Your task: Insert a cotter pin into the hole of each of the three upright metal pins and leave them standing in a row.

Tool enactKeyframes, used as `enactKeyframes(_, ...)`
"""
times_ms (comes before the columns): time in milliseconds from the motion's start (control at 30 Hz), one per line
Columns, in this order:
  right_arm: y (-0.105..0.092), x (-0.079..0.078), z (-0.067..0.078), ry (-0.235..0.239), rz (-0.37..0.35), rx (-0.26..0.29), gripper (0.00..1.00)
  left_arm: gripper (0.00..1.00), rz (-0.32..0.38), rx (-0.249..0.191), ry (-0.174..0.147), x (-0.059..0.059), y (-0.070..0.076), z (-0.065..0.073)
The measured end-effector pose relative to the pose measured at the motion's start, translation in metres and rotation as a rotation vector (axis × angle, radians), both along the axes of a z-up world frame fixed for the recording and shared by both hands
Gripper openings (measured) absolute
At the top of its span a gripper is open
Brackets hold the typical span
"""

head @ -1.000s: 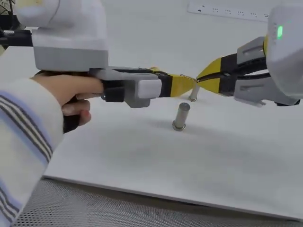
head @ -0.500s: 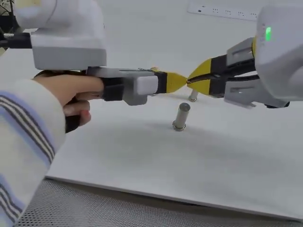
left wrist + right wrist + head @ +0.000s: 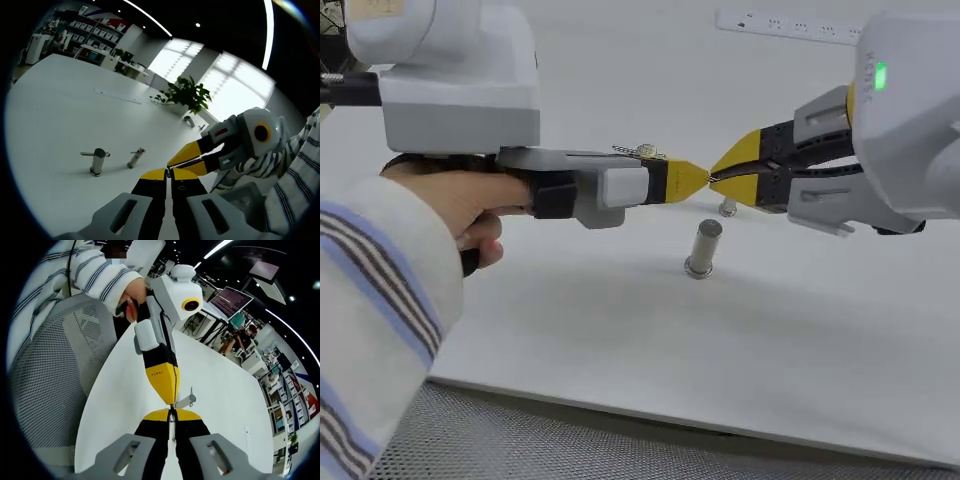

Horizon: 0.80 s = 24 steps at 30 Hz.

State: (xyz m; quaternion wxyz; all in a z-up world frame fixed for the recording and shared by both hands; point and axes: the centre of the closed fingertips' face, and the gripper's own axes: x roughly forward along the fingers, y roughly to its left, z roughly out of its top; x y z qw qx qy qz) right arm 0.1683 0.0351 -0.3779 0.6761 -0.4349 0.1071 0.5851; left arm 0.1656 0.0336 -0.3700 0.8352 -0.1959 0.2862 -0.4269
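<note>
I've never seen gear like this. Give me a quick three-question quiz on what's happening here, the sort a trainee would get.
1. True or false: the left gripper and the right gripper meet tip to tip above the white table.
2. The near metal pin in the head view: A) stands upright, B) lies flat, C) is held in a gripper.
3. Fill in: in the left gripper view, the leftmost metal pin has a ____ through its top.

Key: 1 true; 2 A; 3 cotter pin.
</note>
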Motion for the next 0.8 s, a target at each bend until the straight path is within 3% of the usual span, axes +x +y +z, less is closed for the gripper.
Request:
enactKeyframes(200, -0.002, 0.001, -0.001, 0.040, -0.027, 0.022, 0.00, 0.00, -0.001, 0.016, -0.010, 0.001, 0.003, -0.001)
enactKeyframes(233, -0.003, 0.002, -0.001, 0.049, -0.034, 0.026, 0.00, 0.00, -0.004, 0.050, -0.035, 0.000, 0.006, -0.002)
enactKeyframes(300, -0.006, 0.002, -0.001, 0.064, -0.046, 0.028, 0.00, 0.00, -0.036, 0.130, -0.115, -0.001, 0.009, -0.003)
enactKeyframes(467, -0.011, -0.003, -0.005, 0.152, -0.068, 0.063, 0.03, 0.00, -0.095, 0.196, -0.231, -0.003, 0.009, 0.002)
enactKeyframes(567, -0.011, -0.005, -0.007, 0.183, -0.081, 0.075, 0.05, 0.00, -0.117, 0.186, -0.238, -0.004, 0.008, 0.004)
enactKeyframes(633, -0.011, -0.006, -0.008, 0.208, -0.100, 0.092, 0.06, 0.00, -0.141, 0.204, -0.256, -0.008, 0.007, 0.002)
enactKeyframes(800, -0.009, -0.009, -0.009, 0.274, -0.114, 0.127, 0.07, 0.00, -0.184, 0.207, -0.331, -0.012, 0.001, 0.008)
